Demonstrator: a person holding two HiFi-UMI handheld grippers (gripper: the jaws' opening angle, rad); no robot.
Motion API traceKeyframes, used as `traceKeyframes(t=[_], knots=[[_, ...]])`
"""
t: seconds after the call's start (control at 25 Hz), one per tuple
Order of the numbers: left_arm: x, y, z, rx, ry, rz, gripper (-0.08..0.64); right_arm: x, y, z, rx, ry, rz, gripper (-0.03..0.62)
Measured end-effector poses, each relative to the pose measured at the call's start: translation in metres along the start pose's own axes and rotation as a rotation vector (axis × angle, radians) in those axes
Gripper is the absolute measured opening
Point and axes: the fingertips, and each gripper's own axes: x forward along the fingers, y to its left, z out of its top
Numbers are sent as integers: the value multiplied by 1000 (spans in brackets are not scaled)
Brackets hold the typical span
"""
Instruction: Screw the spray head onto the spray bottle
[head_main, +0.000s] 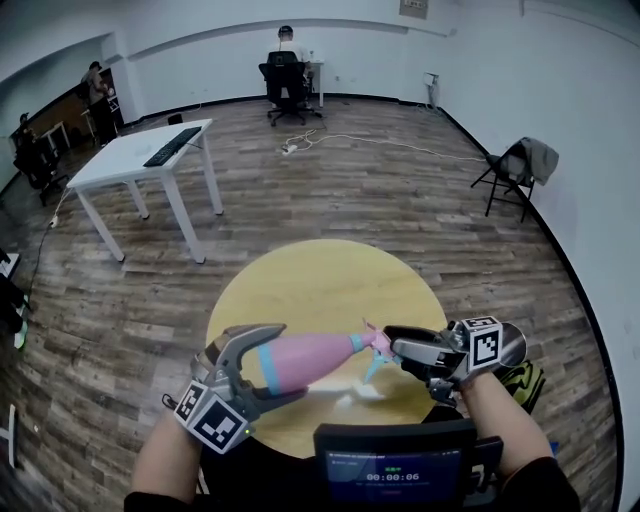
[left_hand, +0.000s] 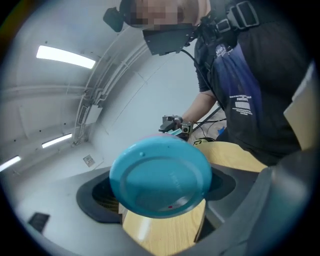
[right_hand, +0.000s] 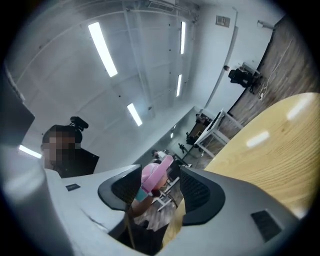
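Observation:
In the head view my left gripper (head_main: 280, 362) is shut on a pink spray bottle (head_main: 312, 358) with a teal band, held level above the round yellow table (head_main: 310, 275). The bottle's teal base (left_hand: 160, 175) fills the left gripper view between the dark pads. A pink and teal spray head (head_main: 374, 346) sits at the bottle's neck. My right gripper (head_main: 393, 346) reaches it from the right. In the right gripper view the spray head (right_hand: 156, 172) stands between the jaws of the right gripper (right_hand: 160, 192), with gaps to both pads, so that gripper is open.
A white desk (head_main: 140, 155) with a keyboard stands on the wooden floor at the back left. A person sits on an office chair (head_main: 288, 80) by the far wall. A folding chair (head_main: 515, 165) holds a jacket at the right. A small screen (head_main: 395, 465) hangs at my chest.

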Motion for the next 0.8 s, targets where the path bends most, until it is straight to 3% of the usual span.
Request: traceKeyframes(t=[0.08,0.16,0.48,0.6,0.68,0.8], knots=[[4,-4,4,55,-3,-15,499,8,8,-9,25,67,58,237],[10,-4,7,83,-2,-22,500,12,11,-11,34,102,75,166],[26,-5,19,-71,-65,-97,495,-6,14,-5,-52,103,9,163],[28,-4,19,-162,-88,-153,495,-5,17,-5,-137,123,-14,164],[29,-6,23,-261,-148,-201,495,-3,21,-6,-224,145,-33,167],[29,-12,20,-517,-203,-303,495,0,35,-6,-426,178,-55,169]])
